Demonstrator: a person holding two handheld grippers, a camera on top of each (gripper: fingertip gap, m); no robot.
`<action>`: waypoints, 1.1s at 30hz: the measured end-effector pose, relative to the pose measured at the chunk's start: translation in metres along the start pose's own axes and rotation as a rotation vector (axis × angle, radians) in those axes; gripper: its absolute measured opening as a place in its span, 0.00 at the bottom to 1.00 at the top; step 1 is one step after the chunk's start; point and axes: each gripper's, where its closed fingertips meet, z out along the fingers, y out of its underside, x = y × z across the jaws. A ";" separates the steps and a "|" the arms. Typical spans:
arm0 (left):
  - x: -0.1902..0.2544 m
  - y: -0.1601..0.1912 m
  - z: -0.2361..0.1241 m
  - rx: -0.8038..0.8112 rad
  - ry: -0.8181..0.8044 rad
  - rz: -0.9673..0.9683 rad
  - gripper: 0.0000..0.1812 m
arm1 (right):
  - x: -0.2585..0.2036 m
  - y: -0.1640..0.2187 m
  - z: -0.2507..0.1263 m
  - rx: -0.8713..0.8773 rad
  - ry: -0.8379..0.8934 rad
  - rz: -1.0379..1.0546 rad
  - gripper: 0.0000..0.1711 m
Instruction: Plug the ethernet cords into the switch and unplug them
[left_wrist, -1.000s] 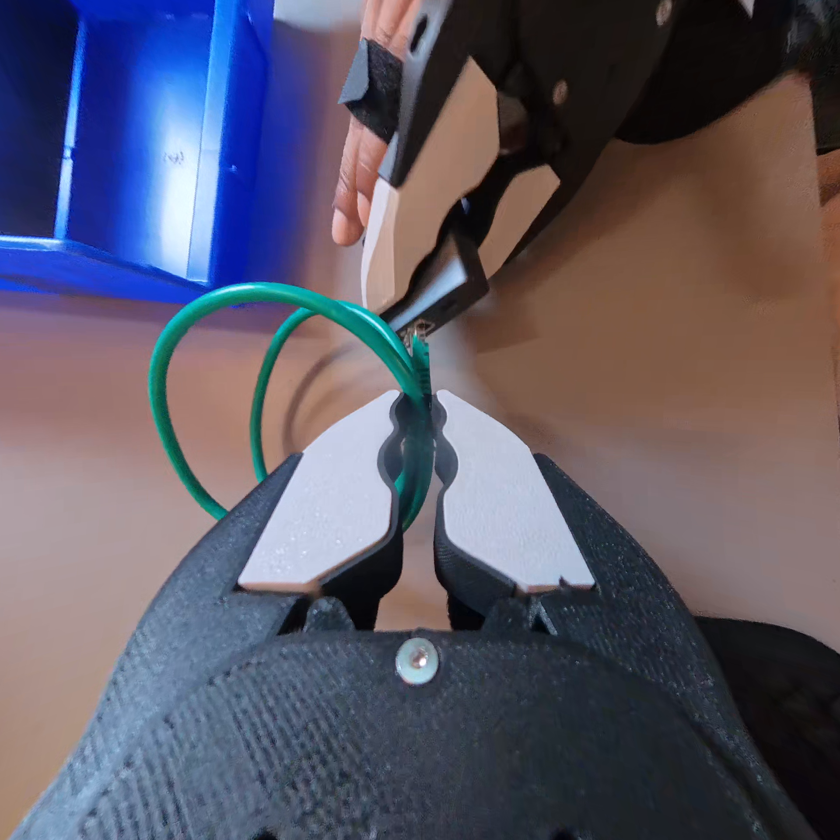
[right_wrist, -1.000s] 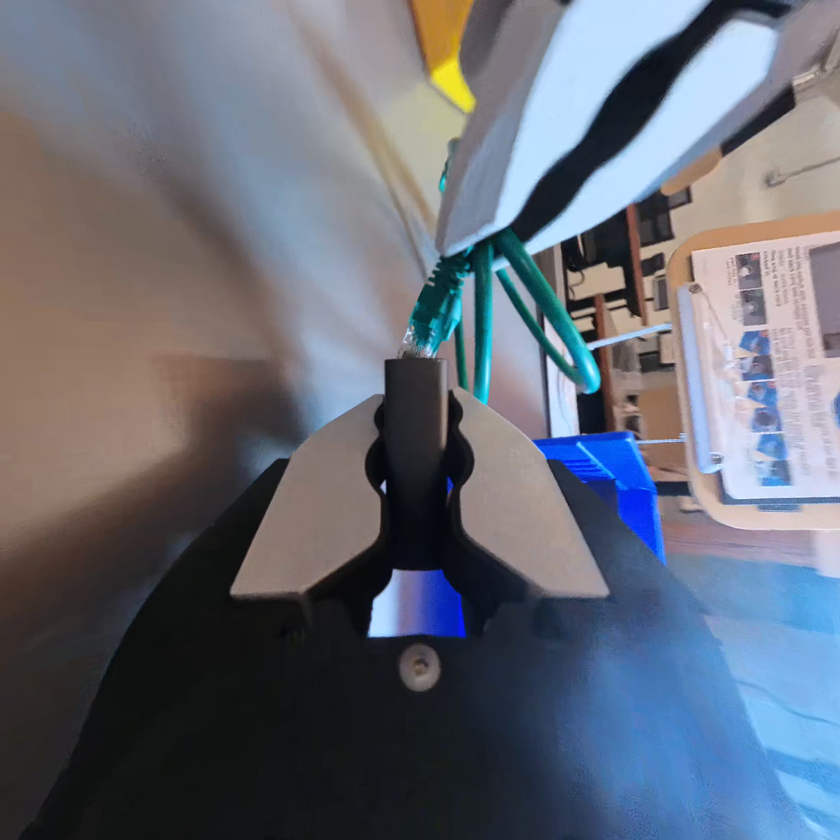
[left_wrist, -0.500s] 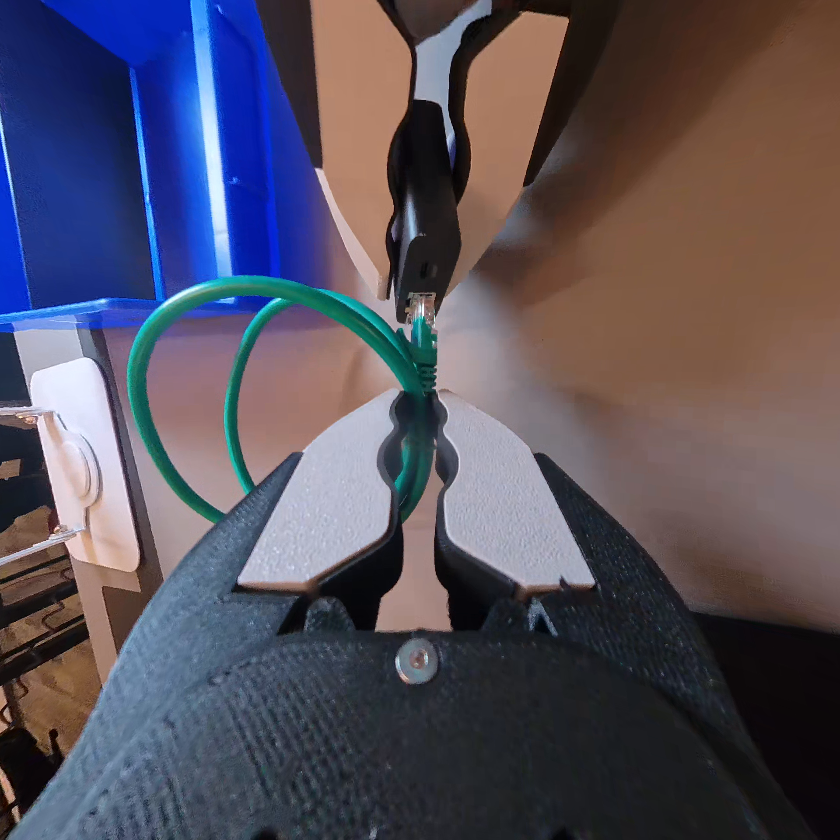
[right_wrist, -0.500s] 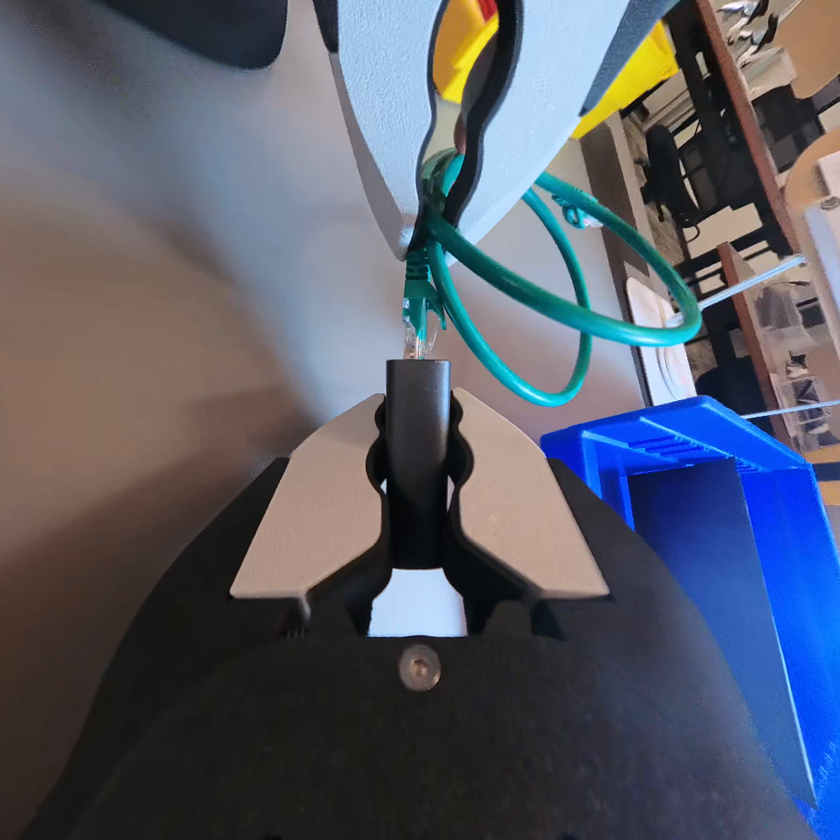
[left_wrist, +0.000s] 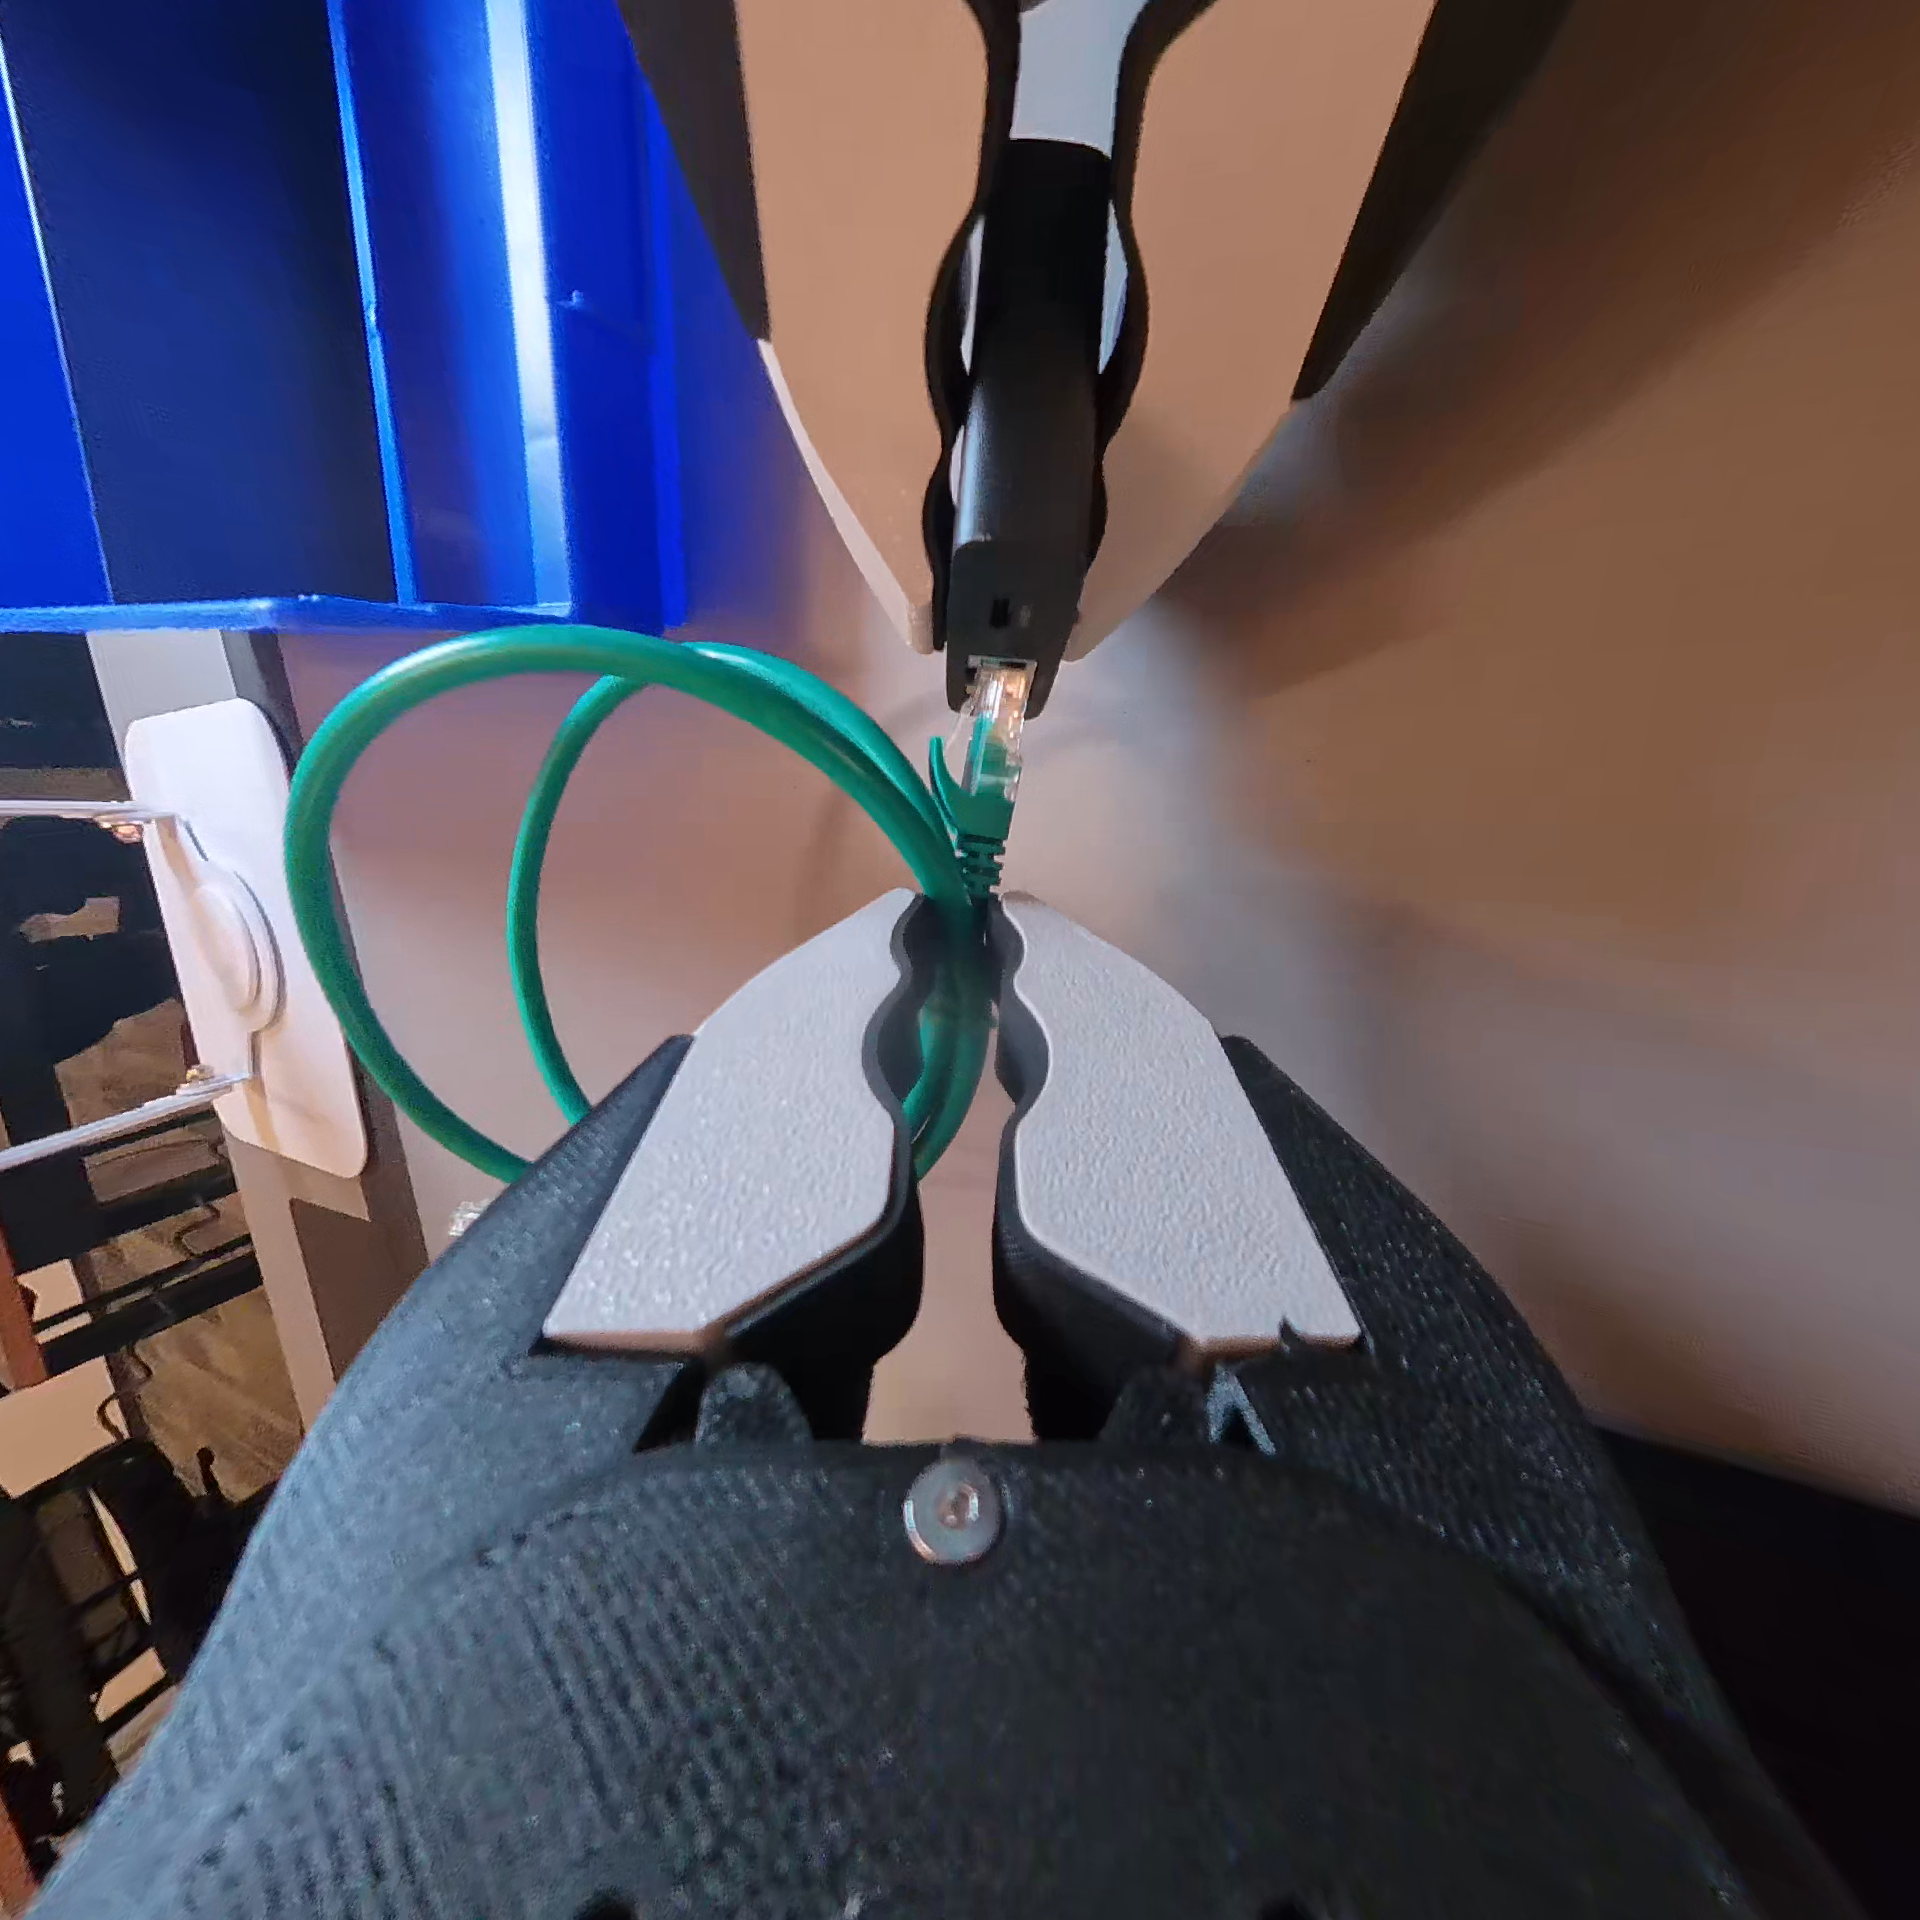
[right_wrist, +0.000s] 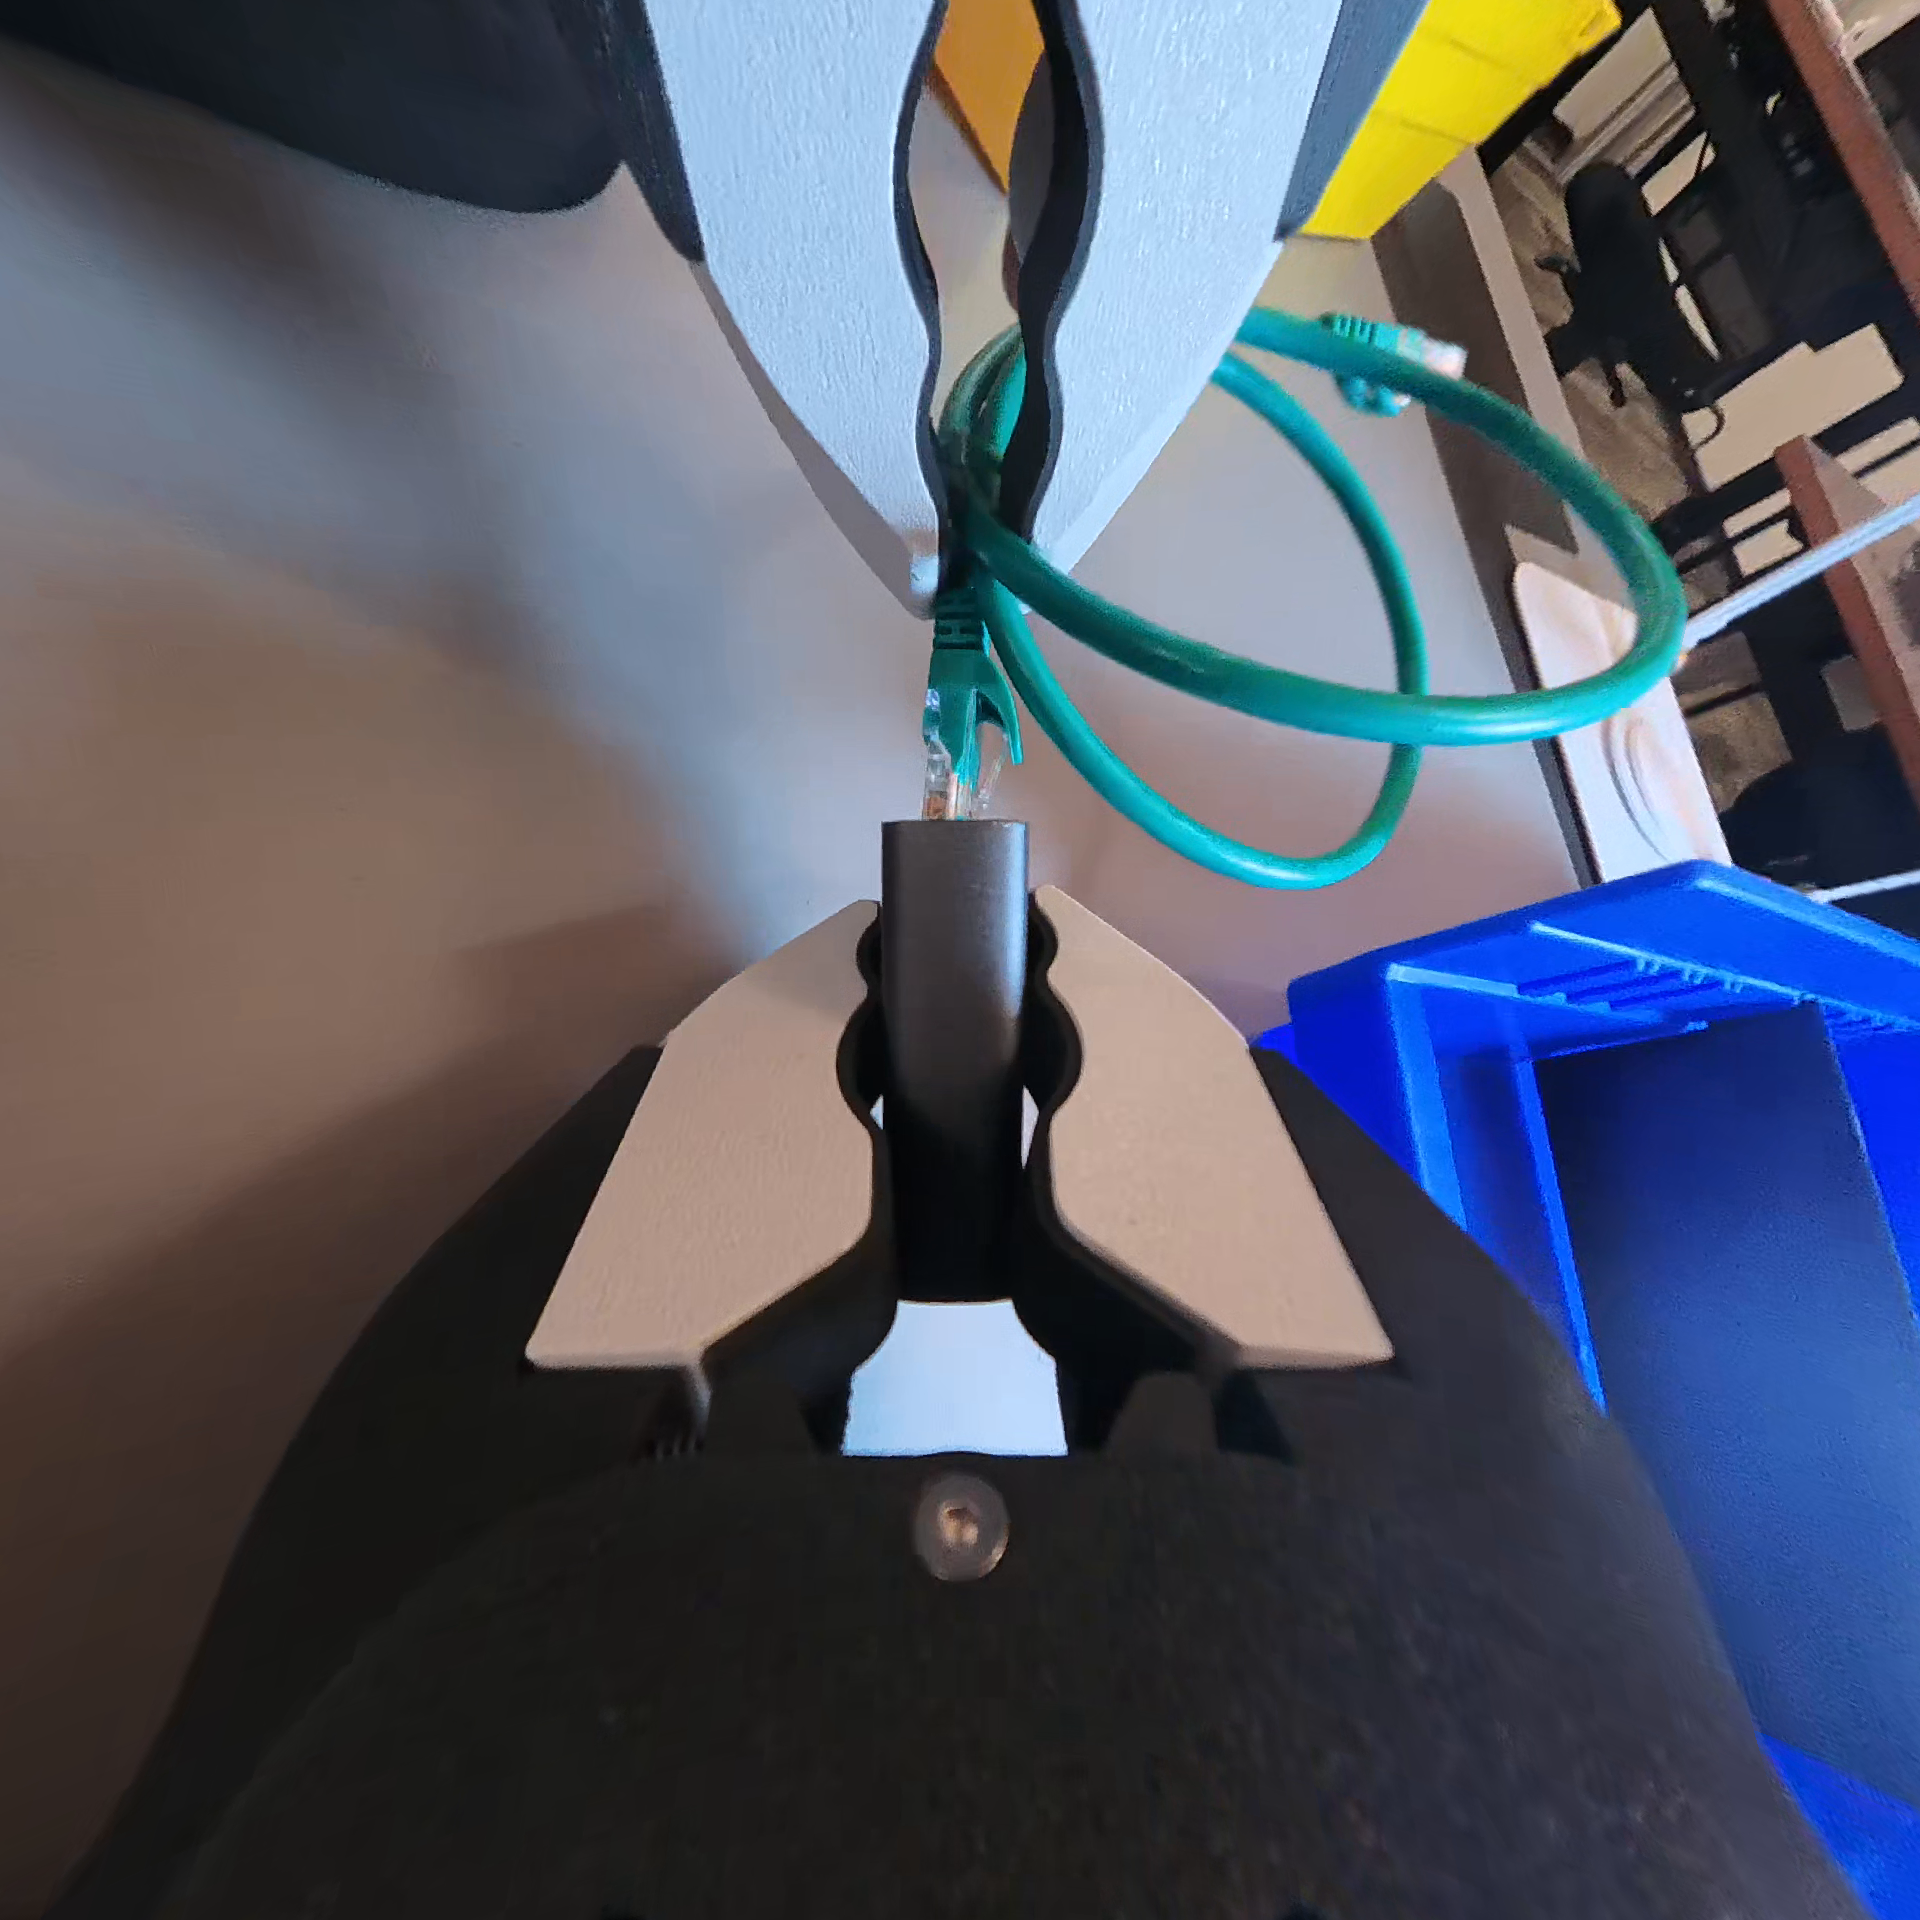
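Since half a second ago the two grippers have drawn closer and lined up tip to tip, and the clear plug (left_wrist: 992, 698) now sits with its front end inside the port of the black switch (left_wrist: 1023, 416), where before it only met the opening.

Nearest in the left wrist view, the left gripper (left_wrist: 961, 914) has its fingers (left_wrist: 769, 1122) pinched almost together on the green ethernet cord (left_wrist: 623, 665), just behind the ribbed green boot. The cord doubles through the narrow gap between the fingers, and its slack swings out to the left in two loops that hang in the air above the tan table (left_wrist: 1558, 831).

Just beyond the plug, the right gripper (left_wrist: 1023, 623) points back at the camera, its fingers closed on the switch, a slim black body that juts a little past the fingertips.

In the right wrist view the same grip shows from behind: the right gripper (right_wrist: 954, 894) clamps the switch (right_wrist: 954, 997) upright between its fingers, and the plug (right_wrist: 954, 779) enters its top end slightly tilted. The cord's free end (right_wrist: 1392, 343) dangles beyond the left gripper (right_wrist: 977, 561).

Farther off, a blue bin (left_wrist: 312, 312) stands near the table's far edge, and a yellow bin (right_wrist: 1444, 114) is beyond it.
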 end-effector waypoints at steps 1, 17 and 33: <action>-0.001 0.000 0.000 -0.005 -0.002 -0.006 0.05 | 0.000 0.001 0.000 -0.017 0.003 0.007 0.13; -0.014 -0.001 0.002 0.073 0.055 -0.203 0.05 | 0.013 0.001 -0.001 -0.042 0.089 0.034 0.13; -0.010 -0.004 0.001 0.071 0.080 -0.215 0.05 | 0.022 0.002 0.000 -0.095 0.179 -0.057 0.13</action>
